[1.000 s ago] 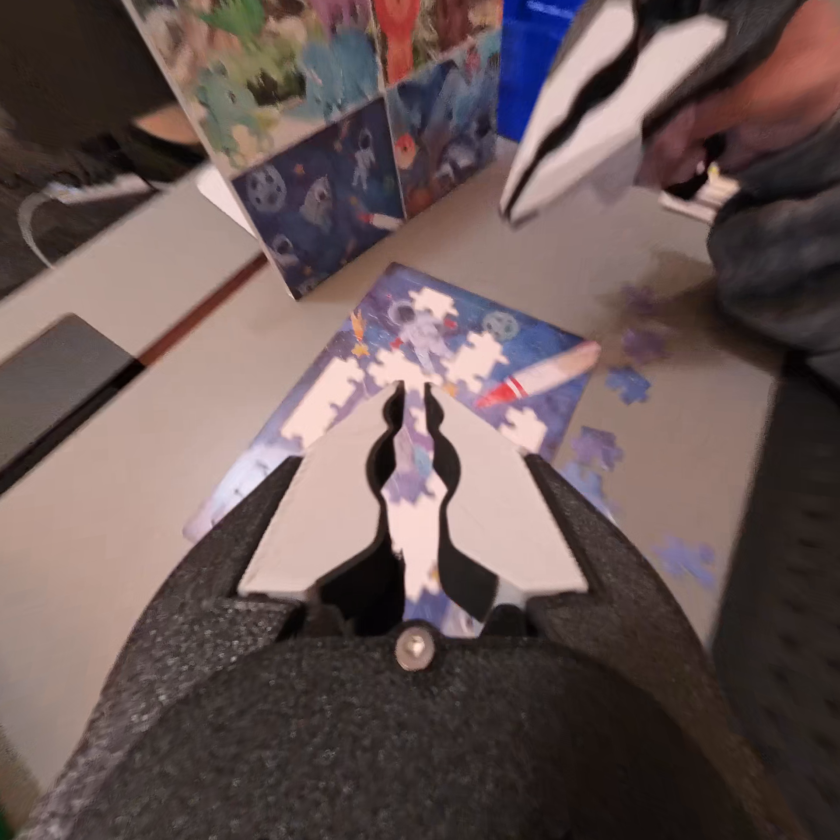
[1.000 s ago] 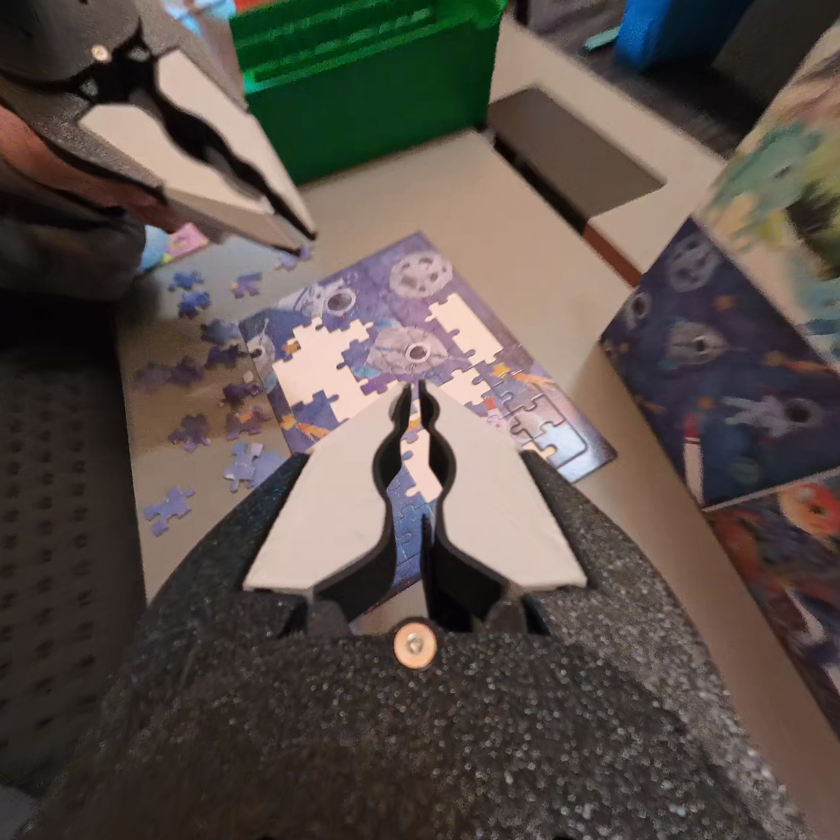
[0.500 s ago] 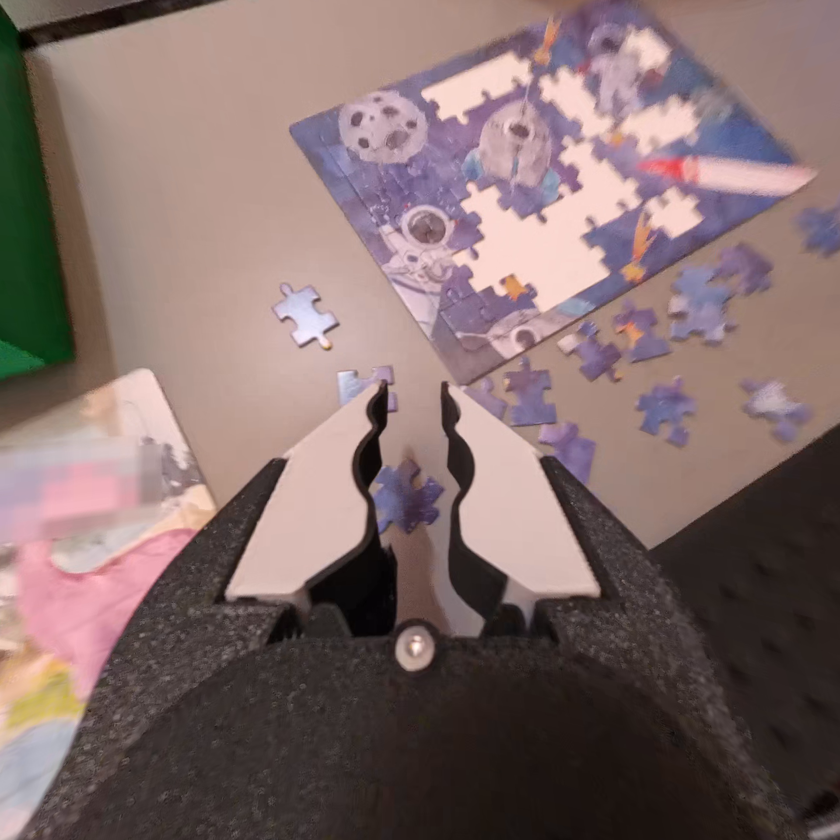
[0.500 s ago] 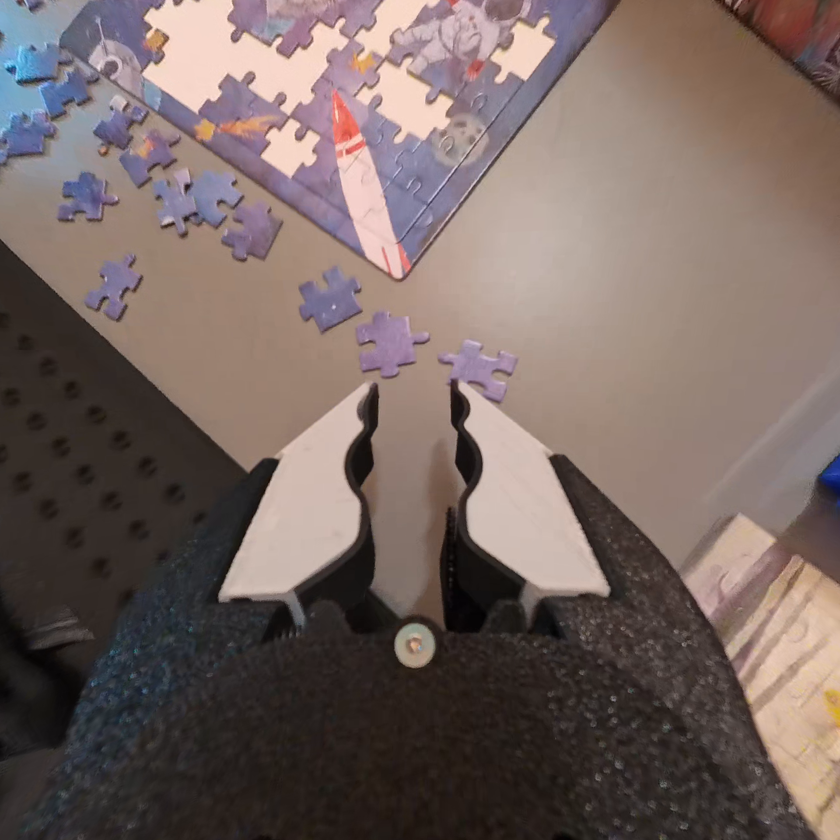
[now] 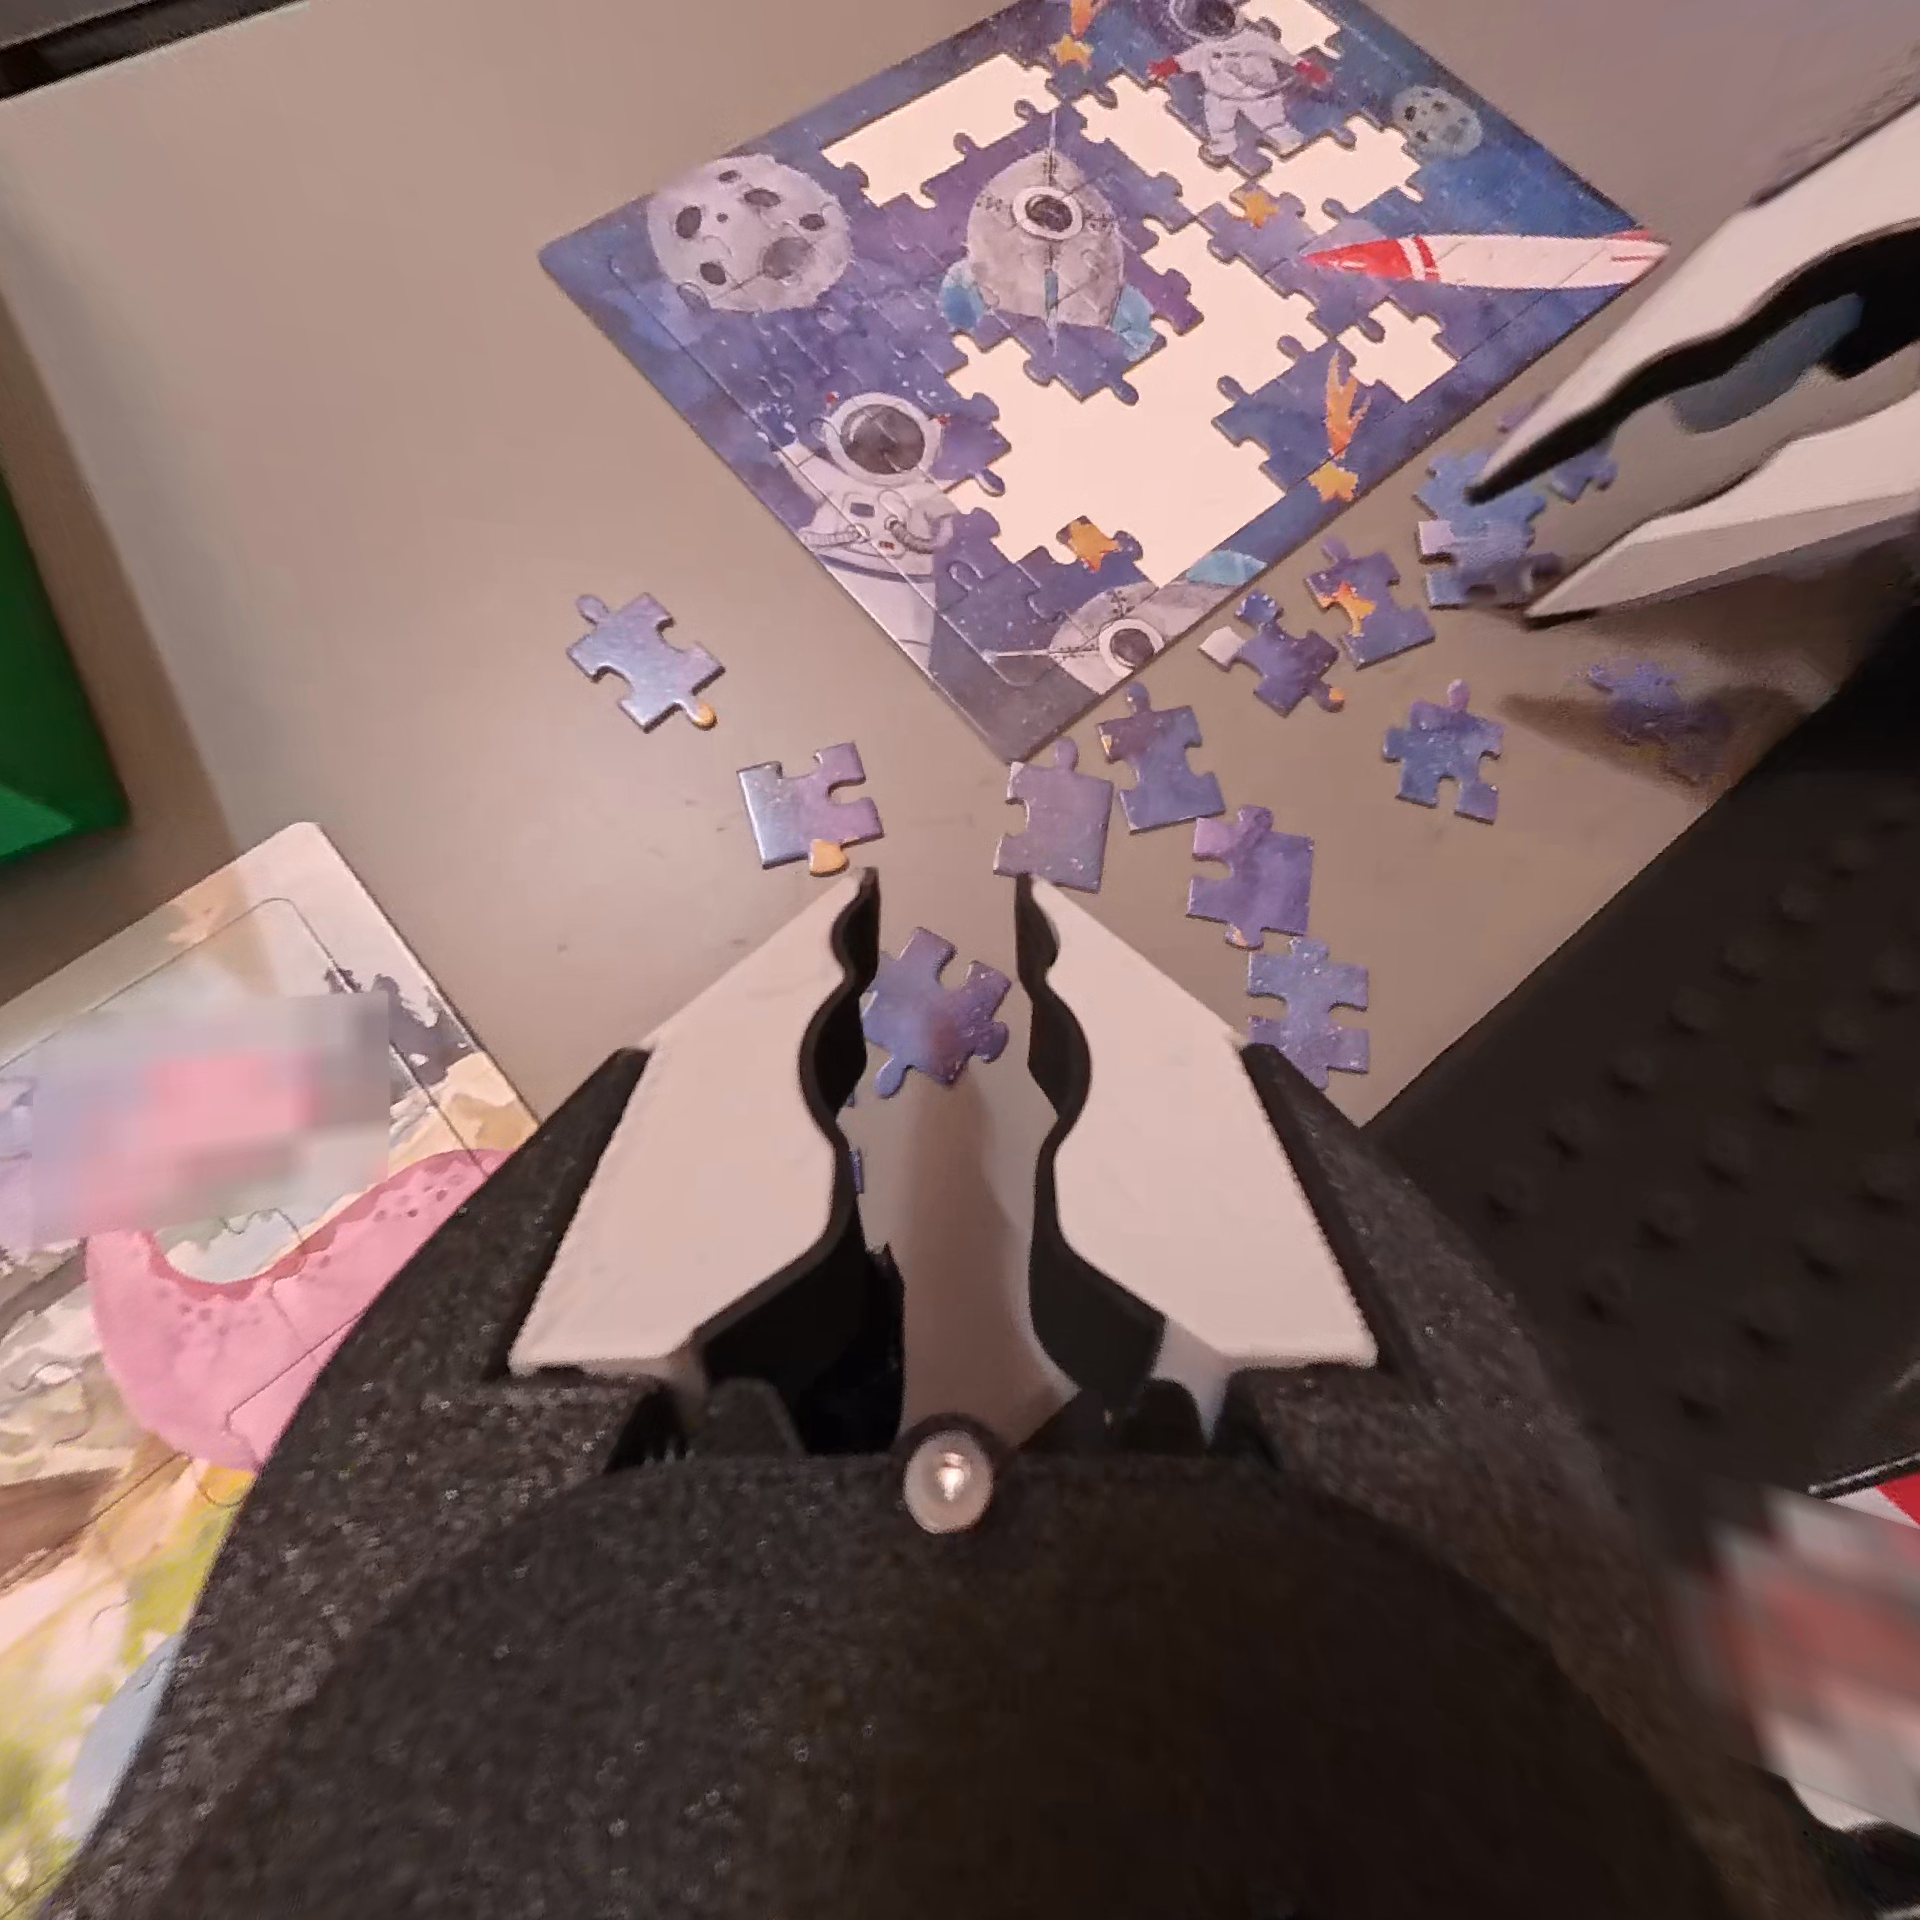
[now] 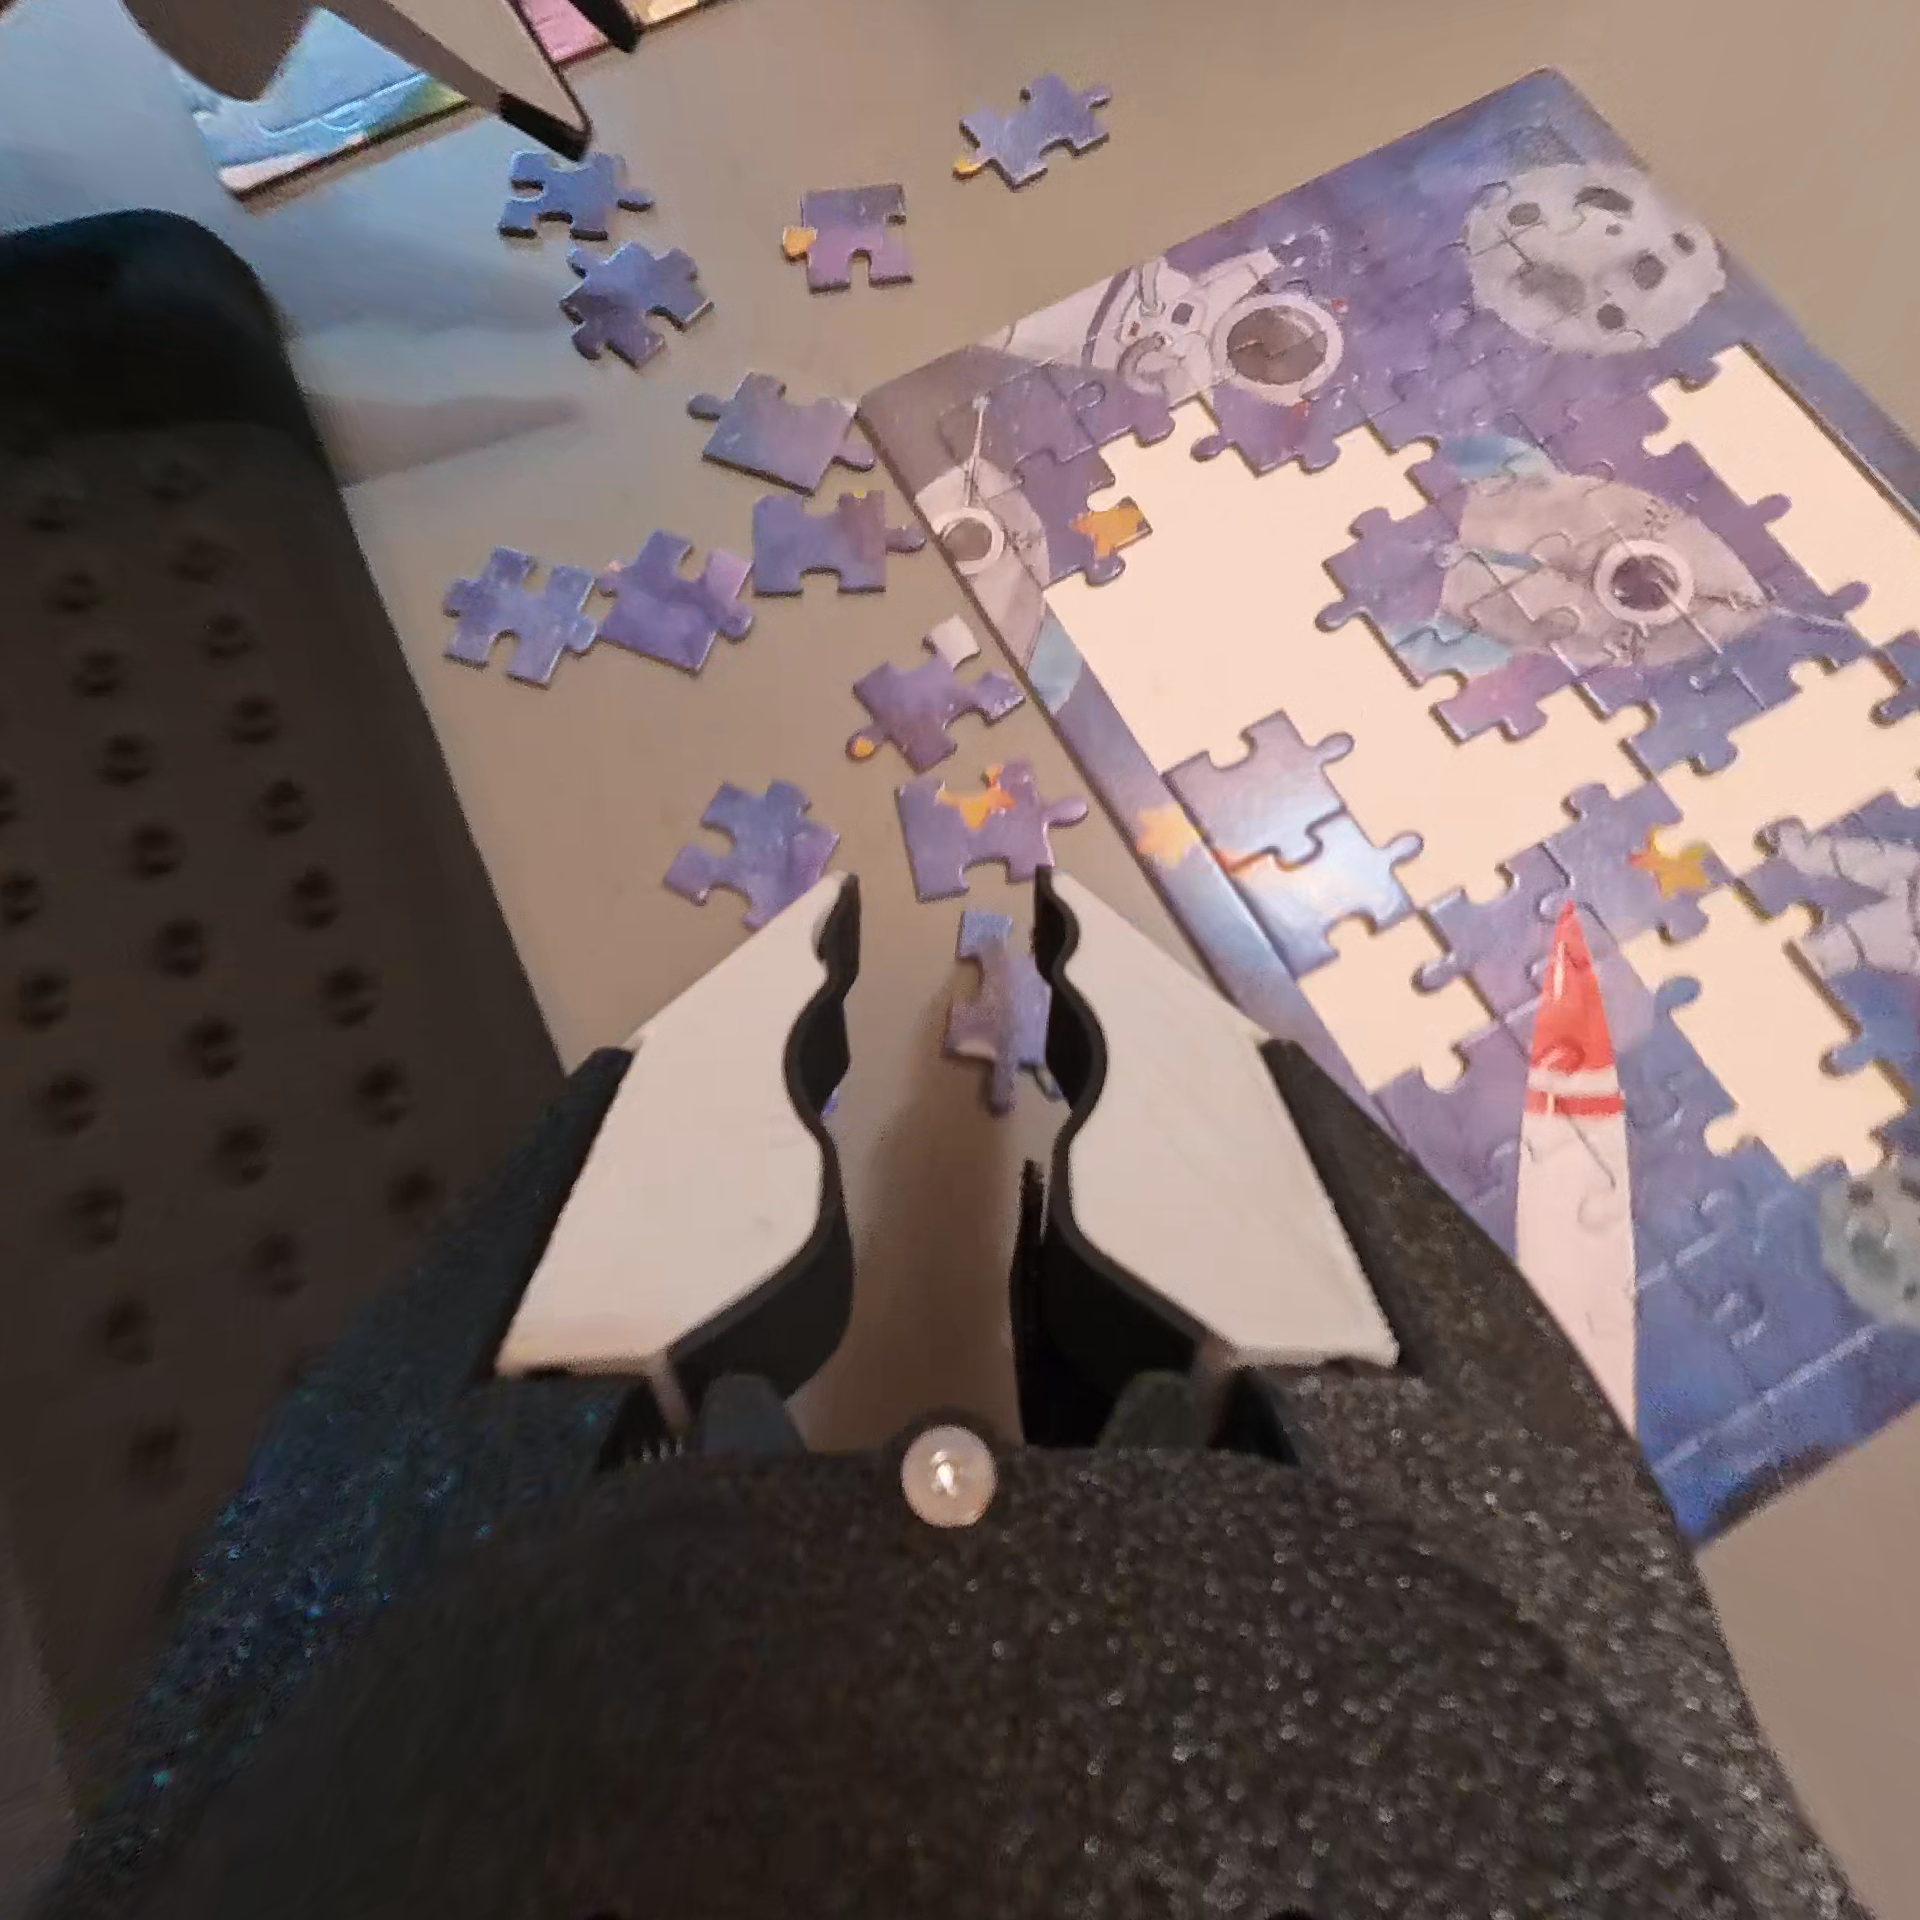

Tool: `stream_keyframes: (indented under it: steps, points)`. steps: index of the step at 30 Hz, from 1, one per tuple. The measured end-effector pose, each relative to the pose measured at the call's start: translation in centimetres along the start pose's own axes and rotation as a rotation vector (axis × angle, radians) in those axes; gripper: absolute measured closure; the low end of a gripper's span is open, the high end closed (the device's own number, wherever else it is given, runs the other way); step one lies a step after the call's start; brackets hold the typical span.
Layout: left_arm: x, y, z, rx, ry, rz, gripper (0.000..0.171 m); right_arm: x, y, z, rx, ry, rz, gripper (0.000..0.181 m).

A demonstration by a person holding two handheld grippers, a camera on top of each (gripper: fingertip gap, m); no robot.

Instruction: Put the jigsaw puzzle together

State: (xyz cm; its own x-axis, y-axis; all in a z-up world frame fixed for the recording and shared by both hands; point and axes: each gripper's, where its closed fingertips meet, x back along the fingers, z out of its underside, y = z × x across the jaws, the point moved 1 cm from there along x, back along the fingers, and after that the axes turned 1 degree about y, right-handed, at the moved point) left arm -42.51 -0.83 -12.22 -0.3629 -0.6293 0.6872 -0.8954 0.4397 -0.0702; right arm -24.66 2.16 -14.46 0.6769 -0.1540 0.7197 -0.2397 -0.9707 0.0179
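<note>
A space-themed jigsaw board (image 5: 1101, 457) lies on the grey table, partly filled, with several white gaps; it also shows in the right wrist view (image 6: 1226, 582). Several loose blue-purple pieces lie along its near edge. My left gripper (image 5: 945, 888) is open and low over the table, with one loose piece (image 5: 935, 1023) lying between its fingers. My right gripper (image 6: 943, 881) is open, with a loose piece (image 6: 997, 1008) lying against its right finger. Neither piece is gripped. The right gripper (image 5: 1507, 551) shows at the left wrist view's right edge, over pieces. The left gripper (image 6: 597, 88) shows at the right wrist view's top left.
A black perforated mat (image 5: 1714, 1091) borders the table on the near side, also in the right wrist view (image 6: 156, 831). Another puzzle with a pink dinosaur (image 5: 208, 1195) lies left of my left gripper. A green bin (image 5: 42, 727) stands at the far left.
Both grippers were shut and high over the board a second ago. They have opened and come down to the loose pieces. The right gripper has since shifted along the row of pieces.
</note>
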Motion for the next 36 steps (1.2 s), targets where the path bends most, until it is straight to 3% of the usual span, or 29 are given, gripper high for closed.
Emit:
stream_keyframes:
  steps: [6, 10, 16, 25, 27, 31, 36]
  points:
    - [0.0, -1.2, 0.2, -0.053, -0.007, 0.061, 0.146, -2.0, -0.6, 0.4, -0.040, 0.077, -0.089, 0.142]
    - [0.3, -2.5, -0.1, -0.020, -0.046, 0.189, 0.146, -2.5, -1.0, 0.6, 0.085, 0.149, -0.060, 0.150]
    - [0.0, -2.1, 0.2, 0.018, -0.045, 0.205, 0.146, -2.5, -1.0, 0.7, 0.117, 0.168, -0.104, 0.151]
    - [-0.7, -4.5, -1.2, 0.090, -0.062, 0.311, 0.146, 2.5, -2.3, -0.4, 0.162, 0.088, -0.041, 0.151]
    - [-1.2, -3.9, -0.4, 0.060, 0.005, 0.248, 0.146, 3.7, -1.5, -1.4, 0.183, 0.059, -0.057, 0.151]
    - [-0.4, 3.1, 2.6, -0.062, 0.163, -0.141, 0.146, 4.2, -0.3, -1.1, 0.230, 0.084, -0.054, 0.151]
    - [0.4, 3.7, 1.8, 0.011, 0.083, -0.078, 0.145, 3.2, -0.9, 2.6, 0.171, 0.110, -0.028, 0.151]
